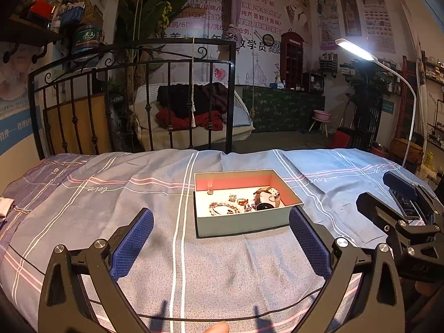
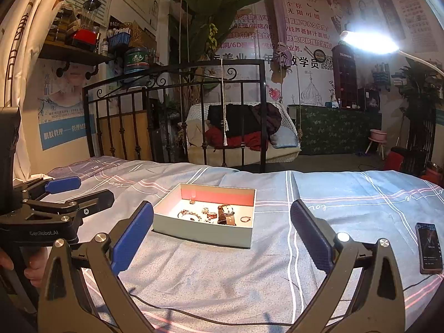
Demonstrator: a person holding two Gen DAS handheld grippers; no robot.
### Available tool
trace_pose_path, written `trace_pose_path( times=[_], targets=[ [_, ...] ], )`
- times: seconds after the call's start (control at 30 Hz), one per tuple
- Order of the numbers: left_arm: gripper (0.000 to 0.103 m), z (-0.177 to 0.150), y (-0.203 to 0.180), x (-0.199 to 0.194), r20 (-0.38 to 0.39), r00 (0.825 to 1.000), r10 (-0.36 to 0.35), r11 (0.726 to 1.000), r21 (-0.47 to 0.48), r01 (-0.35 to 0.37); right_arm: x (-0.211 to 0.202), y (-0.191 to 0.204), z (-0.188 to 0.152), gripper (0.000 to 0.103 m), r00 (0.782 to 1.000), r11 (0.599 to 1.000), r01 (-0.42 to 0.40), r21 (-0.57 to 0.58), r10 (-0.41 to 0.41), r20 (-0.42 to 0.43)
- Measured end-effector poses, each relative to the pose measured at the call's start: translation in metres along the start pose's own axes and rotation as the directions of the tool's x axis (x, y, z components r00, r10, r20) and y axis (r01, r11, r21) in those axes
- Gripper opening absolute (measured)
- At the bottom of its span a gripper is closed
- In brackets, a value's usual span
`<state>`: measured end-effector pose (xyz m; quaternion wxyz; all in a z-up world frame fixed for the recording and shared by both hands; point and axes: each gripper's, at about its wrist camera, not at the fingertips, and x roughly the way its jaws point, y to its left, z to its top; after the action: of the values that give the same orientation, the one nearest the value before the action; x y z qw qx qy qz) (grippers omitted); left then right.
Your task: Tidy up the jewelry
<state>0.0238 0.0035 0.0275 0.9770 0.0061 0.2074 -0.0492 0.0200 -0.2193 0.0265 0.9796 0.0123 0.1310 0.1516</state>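
Left wrist view puts the open box [image 1: 244, 222] on the bed [image 1: 111, 208] straight ahead, between the blue pads of the left claw [image 1: 220, 238], which is released wide and grips nothing. All the jewelry in sight lies inside the box: a watch [image 1: 266, 198] against its right wall, a chain bracelet [image 1: 222, 208] toward its near-left corner, small rings and earrings [image 1: 238, 200] at its middle, and one small piece standing by its far pink wall. From the right wrist view the right claw [image 2: 222, 231] is likewise spread open and empty, held just short of the box's near wall, with a thin ring [image 2: 245, 218] lying alone in the box's right corner; a phone [image 2: 429, 247] rests on the bed well to the right of the box. No jewelry shows on the bedsheet around the box. That fits either pieces already gathered into the box, or a loose pile there waiting to be taken out and sorted; the pictures do not settle which. Any grasp there would call for closing the pads finely on one small piece without dragging its neighbours.
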Motion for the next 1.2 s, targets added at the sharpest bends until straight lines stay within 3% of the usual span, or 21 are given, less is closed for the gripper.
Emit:
trace_pose_path(
  times=[1.2],
  targets=[
    [0.096, -0.0003, -0.0054, 0.0017, -0.015, 1.0, 0.013, 1.0, -0.009, -0.014, 0.0046, 0.003, -0.006, 0.097, 1.0, 1.0, -0.006, 0.006, 0.006, -0.024]
  ],
)
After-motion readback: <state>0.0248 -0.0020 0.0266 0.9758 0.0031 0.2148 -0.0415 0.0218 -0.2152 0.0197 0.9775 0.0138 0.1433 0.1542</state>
